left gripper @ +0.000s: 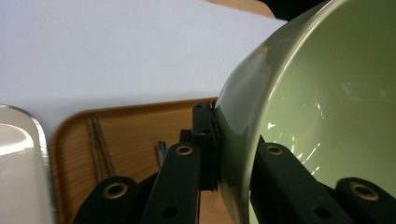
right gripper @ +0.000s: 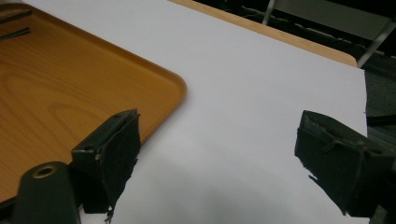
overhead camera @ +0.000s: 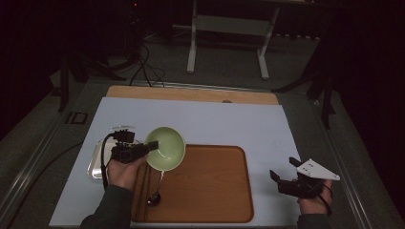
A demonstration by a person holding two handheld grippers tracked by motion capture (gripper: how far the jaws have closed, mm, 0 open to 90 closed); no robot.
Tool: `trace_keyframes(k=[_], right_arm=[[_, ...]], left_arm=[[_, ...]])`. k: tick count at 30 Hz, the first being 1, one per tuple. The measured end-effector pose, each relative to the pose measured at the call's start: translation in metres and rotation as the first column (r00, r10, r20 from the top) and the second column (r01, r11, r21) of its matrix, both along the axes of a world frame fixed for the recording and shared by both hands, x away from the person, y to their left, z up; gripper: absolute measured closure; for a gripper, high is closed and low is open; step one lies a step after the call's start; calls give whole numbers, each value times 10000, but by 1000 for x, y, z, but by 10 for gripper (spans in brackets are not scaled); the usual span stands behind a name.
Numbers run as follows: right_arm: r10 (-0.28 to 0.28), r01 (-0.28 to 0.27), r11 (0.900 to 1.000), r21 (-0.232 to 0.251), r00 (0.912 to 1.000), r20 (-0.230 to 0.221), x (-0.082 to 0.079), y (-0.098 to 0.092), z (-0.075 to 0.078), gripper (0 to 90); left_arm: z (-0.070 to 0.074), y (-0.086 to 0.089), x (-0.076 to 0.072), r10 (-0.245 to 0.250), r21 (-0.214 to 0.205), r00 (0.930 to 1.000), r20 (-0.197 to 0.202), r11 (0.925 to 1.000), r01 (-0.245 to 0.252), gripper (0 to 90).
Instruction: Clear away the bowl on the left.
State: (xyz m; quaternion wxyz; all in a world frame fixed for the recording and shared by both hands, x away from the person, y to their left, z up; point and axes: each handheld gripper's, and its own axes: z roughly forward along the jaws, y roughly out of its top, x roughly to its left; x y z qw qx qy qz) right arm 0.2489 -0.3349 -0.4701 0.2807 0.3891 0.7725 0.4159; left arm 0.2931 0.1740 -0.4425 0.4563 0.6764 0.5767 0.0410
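Note:
A pale green bowl (overhead camera: 167, 145) hangs tilted above the left end of the wooden tray (overhead camera: 215, 191), its opening turned up and toward the camera. My left gripper (overhead camera: 152, 144) is shut on the bowl's left rim. In the left gripper view one jaw presses the bowl's (left gripper: 327, 102) outer wall and the other sits inside; the left gripper (left gripper: 236, 154) straddles the rim. My right gripper (overhead camera: 283, 168) rests open above the white mat to the right of the tray. In the right gripper view, bare mat lies between the wide-set jaws of my right gripper (right gripper: 215, 158).
Chopsticks (overhead camera: 142, 186) and a dark spoon (overhead camera: 154, 195) lie on the tray's left end, below the bowl. A shiny metal tray (overhead camera: 95, 164) sits left of the wooden one on the white mat (overhead camera: 229, 124). A table frame stands beyond the far edge.

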Motion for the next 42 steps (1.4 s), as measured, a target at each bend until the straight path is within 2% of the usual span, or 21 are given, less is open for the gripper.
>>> trace_keyframes(k=[6, 10, 16, 20, 26, 31, 34, 38, 42], right_arm=[[21, -21, 10000, -20, 10000, -6, 0, 0, 0, 141], [9, -9, 10000, -10, 10000, -6, 0, 0, 0, 141], [10, -10, 10000, -12, 10000, 3, 0, 0, 0, 141], [12, -12, 10000, -14, 10000, -6, 0, 0, 0, 141], [11, -11, 10000, -8, 10000, -3, 0, -1, 0, 141], [11, -11, 10000, -14, 10000, 7, 0, -1, 0, 141], [21, -21, 10000, -35, 10000, -6, 0, 0, 0, 141], [9, -9, 10000, -39, 10000, -18, 0, 0, 0, 141], [15, -15, 10000, -44, 10000, -14, 0, 0, 0, 141]], left_arm=[[-13, -18, 1, -382, 493, 9988, -319, 9980, 397, 848], [-23, -28, 1, -580, 625, 9966, -577, 9961, 616, 848], [-32, -44, 1, -905, 976, 9923, -847, 9903, 986, 848], [-36, -52, 2, -932, 1304, 9898, -1076, 9857, 1070, 848], [-47, -57, 0, -939, 1515, 9837, -1533, 9815, 1173, 848], [-58, -56, -6, -806, 1414, 9777, -1939, 9839, 1091, 846], [-64, -55, -10, -850, 1555, 9730, -2145, 9805, 1200, 842], [-66, -53, -11, -928, 1457, 9693, -2276, 9810, 1281, 838], [-62, -56, -11, -1070, 1673, 9684, -2254, 9749, 1466, 825]])
